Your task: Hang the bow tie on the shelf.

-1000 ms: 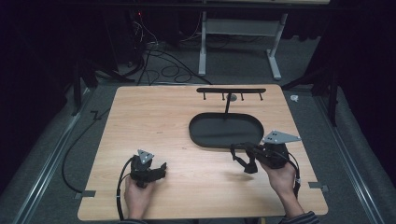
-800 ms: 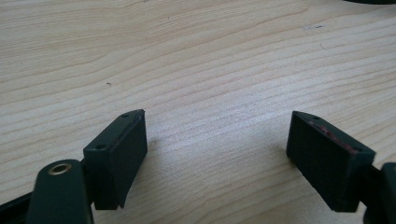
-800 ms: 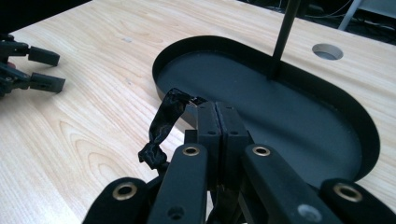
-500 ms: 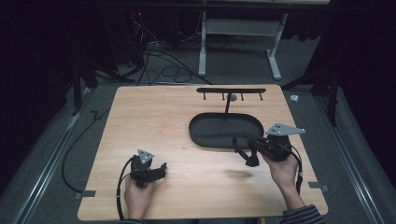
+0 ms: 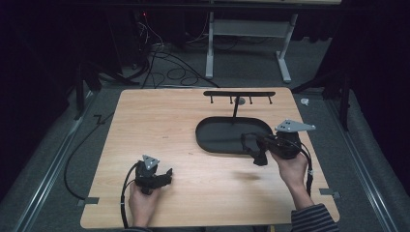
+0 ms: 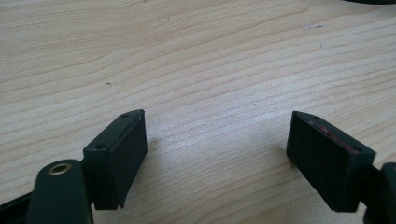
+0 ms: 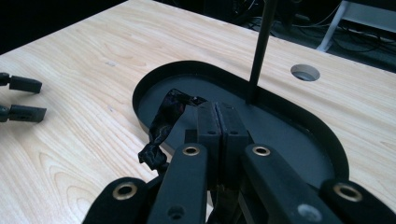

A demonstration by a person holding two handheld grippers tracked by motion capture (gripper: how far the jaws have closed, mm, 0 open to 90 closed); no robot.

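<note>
Black strap: a limp, crinkled black band [image 7: 161, 128] is pinched between the jaws of the right tool [image 7: 217, 116]; its loose end droops to the left of the jaws, over the near rim of the tray. I take it for a ribbon or hair tie; which of the two I cannot tell.
Where it sits: held above the right half of the surface, at the tray's near right rim, not resting on anything that I can make out.
Right tool: clenched on the strap, jaws pressed flat together. In the high view the right tool [image 5: 258, 149] points left, toward the tray, in the person's right hand [image 5: 292, 166].
Tray and stand: a black oval tray [image 5: 205, 140] lies right of the surface's centre, a thin post rising from its far side to a crossbar with small hooks [image 5: 239, 94] near the far edge.
Likely reason for the hold: the hooks look meant for hanging such things, so the strap may be bound for one; that is my guess.
Left tool: the left tool [image 5: 162, 178] rests low near the front left corner, released and empty, probably just parked.
What the right gripper view adds: the strap itself, the shut jaws, a round hole [image 7: 305, 72] in the surface [image 7: 70, 65] beyond the tray.
What the left gripper view adds: jaws well apart, bare wood grain between them.
What the high view adds: the hooks and the whole layout.
</note>
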